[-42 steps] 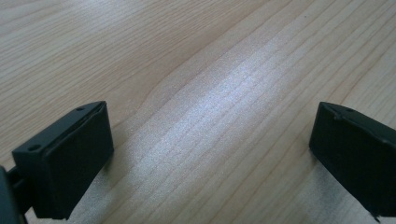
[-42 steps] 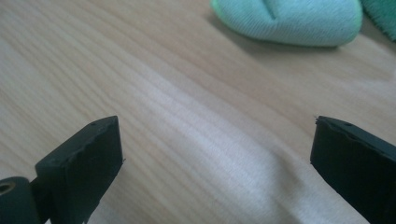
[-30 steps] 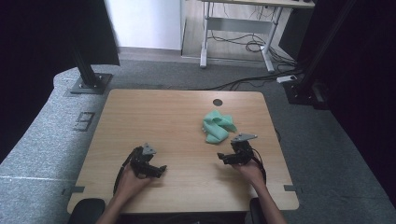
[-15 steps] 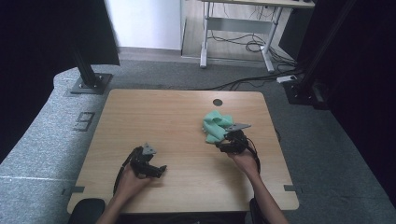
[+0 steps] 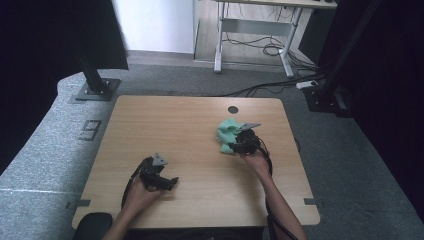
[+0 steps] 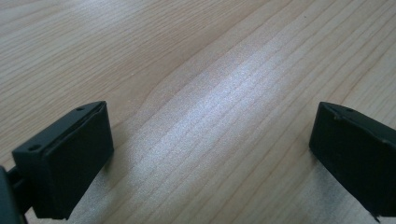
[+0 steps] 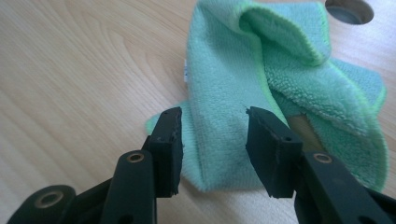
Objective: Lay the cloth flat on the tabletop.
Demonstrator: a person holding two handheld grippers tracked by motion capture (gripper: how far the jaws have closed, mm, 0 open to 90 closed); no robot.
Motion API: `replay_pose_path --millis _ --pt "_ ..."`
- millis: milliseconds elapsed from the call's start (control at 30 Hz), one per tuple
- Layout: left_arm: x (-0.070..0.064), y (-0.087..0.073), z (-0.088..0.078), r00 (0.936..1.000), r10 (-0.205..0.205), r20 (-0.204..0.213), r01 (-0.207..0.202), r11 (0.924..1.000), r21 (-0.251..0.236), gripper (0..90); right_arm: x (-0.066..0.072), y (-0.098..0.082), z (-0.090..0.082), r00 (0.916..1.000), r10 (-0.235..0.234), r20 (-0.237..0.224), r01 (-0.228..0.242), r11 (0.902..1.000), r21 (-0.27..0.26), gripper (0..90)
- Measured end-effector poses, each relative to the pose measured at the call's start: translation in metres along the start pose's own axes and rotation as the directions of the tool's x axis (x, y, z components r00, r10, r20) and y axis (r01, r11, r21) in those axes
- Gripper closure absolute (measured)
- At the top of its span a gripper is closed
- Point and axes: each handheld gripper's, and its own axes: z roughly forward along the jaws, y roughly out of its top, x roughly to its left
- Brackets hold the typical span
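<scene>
A crumpled green microfibre cloth (image 5: 226,131) (image 7: 224,70) lies on the wooden table (image 5: 170,125), right of centre. My right gripper (image 5: 233,146) (image 7: 210,116) has reached its near edge. Its jaws have just been closing and now stand astride a fold of the cloth, which lies between them unpinched, with no pad pressing on it. My left gripper (image 5: 172,182) (image 6: 210,112) rests low over bare wood near the table's front left, its jaws wide open with nothing between them.
A round cable hole (image 5: 233,109) (image 7: 349,9) sits in the table just behind the cloth. Black frame posts (image 5: 92,75) stand on the grey carpet at the table's back corners. A white desk frame (image 5: 250,35) is farther back.
My right gripper has moved forward from the table's front right up to the cloth, and its jaws have narrowed around a fold. The left hand has stayed in place.
</scene>
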Motion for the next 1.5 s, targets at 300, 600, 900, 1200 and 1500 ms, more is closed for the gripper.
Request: replay_pose_path --millis 300,600,900,1200,1500 --pt "0.000 0.000 0.000 1.0000 0.000 0.000 0.000 1.0000 0.000 0.0 -0.001 -0.014 0.020 1.0000 -0.001 0.008 0.000 0.9981 0.062 77.4" --pt "0.000 0.000 0.000 1.0000 0.000 -0.001 0.000 1.0000 -0.001 0.0 0.014 -0.008 0.002 0.9989 -0.024 -0.040 0.025 0.9996 0.016 82.4" --pt "0.000 0.000 0.000 1.0000 0.000 -0.001 0.000 1.0000 -0.001 0.0 0.050 -0.003 -0.009 0.9899 -0.071 -0.123 0.071 0.9975 -0.009 82.4" --pt "0.000 0.000 0.000 1.0000 0.002 -0.001 -0.002 1.0000 0.000 0.0 0.096 0.000 -0.007 0.9679 -0.125 -0.218 0.123 0.9921 -0.021 81.6" --pt "0.000 0.000 0.000 1.0000 0.000 0.000 0.000 1.0000 0.000 0.0 0.121 -0.007 0.016 0.9530 -0.143 -0.267 0.152 0.9883 0.013 79.7"
